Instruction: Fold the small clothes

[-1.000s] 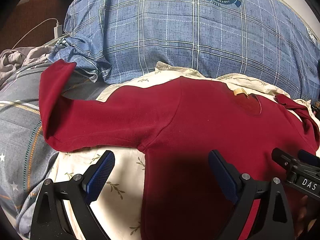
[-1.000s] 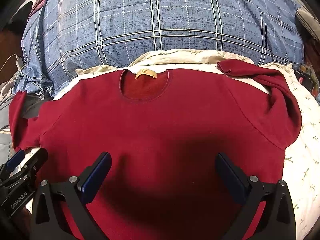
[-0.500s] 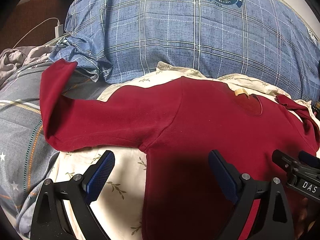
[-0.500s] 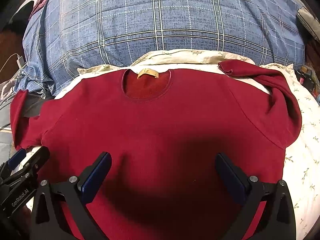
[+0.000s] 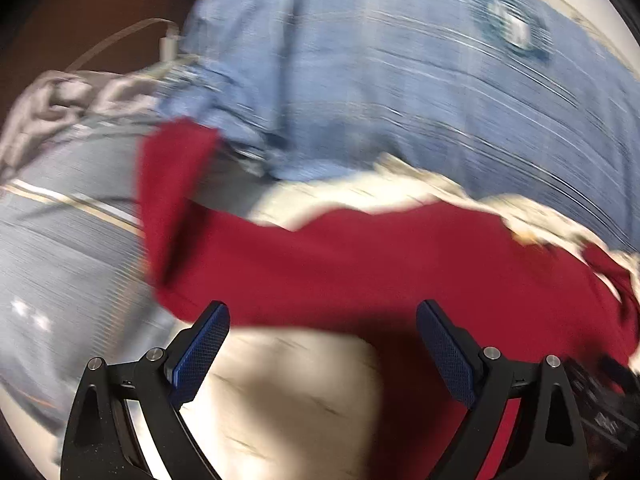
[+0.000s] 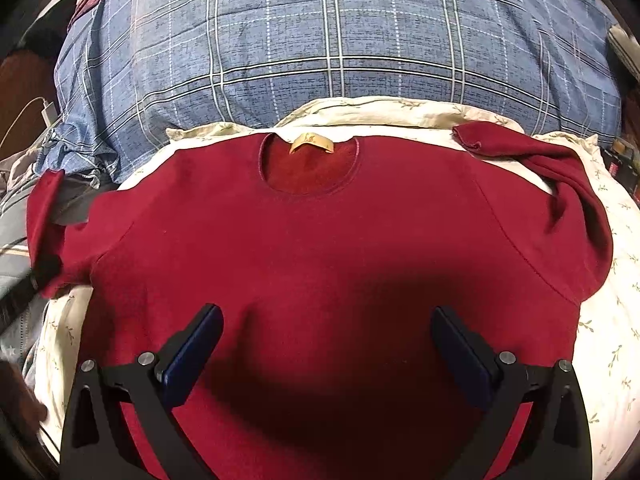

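Your left gripper point(image 5: 322, 322) has its jaws spread wide with nothing between them; the blue pads point(image 5: 202, 354) hang above the lower edge of the red sweater's sleeve point(image 5: 304, 264), over the cream floral sheet point(image 5: 288, 392), and touch neither as far as the blurred left wrist view shows. Your right gripper point(image 6: 326, 330) is just as wide apart and holds nothing, its fingers point(image 6: 192, 352) poised over the belly of the red sweater point(image 6: 320, 240), which lies face up and spread flat on the cream sheet point(image 6: 608, 320), with its round neckline point(image 6: 308, 168) and tan label point(image 6: 311, 145) towards the blue plaid pillow point(image 6: 328, 40). The sleeve on your right is bent back, its cuff point(image 6: 468, 138) lying near the collar; the sleeve on your left reaches out past the sheet onto grey bedding point(image 5: 60, 248), with its end point(image 5: 172, 168) turned upward. A white charger and cable point(image 5: 168, 42) lie beyond the pillow's left corner
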Motion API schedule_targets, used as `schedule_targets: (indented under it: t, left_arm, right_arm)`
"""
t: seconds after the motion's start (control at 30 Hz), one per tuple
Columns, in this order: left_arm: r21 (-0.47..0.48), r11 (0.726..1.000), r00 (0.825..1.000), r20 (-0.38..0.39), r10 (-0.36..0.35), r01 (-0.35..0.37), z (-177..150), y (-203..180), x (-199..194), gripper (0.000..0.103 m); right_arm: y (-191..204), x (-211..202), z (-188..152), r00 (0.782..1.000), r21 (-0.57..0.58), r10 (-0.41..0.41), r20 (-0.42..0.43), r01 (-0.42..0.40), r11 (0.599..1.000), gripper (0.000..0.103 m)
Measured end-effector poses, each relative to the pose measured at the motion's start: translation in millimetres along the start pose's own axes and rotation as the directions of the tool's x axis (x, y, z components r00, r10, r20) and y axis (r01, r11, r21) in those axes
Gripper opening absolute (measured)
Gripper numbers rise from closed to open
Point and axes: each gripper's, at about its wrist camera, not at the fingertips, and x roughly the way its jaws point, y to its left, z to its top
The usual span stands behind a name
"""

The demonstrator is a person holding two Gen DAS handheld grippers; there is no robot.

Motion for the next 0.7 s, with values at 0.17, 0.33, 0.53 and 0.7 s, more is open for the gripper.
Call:
schedule_targets:
  t: [0.17, 0.33, 0.53, 0.7]
  left_arm:
    - [0.039, 0.965, 0.966, 0.029, 0.258, -0.259, 39, 31, 28, 0.092]
    - [0.067, 0.909, 0.910, -0.031, 0.413, -0.411, 61, 48, 71, 0.071]
    - [0.131, 0.855, 0.862, -0.002, 0.507, -0.502, 68, 46, 93, 0.020]
    - [0.019, 0.968, 0.967, 0.042, 0.250, -0.251, 77, 31, 29, 0.005]
  right_arm:
    - [1, 1, 0, 1.000, 0.005, 0.024, -0.009, -0.024, 1.000, 0.103]
    - [1, 3, 0, 0.999, 0.008, 0.038, -0.024, -0.038, 0.999, 0.103]
    - [3, 5, 1, 0.999, -0.007, 0.042, -0.031, -0.042, 0.999, 0.103]
    - [1, 5, 0, 0.998, 0.004, 0.057, -0.030, -0.057, 0.998, 0.103]
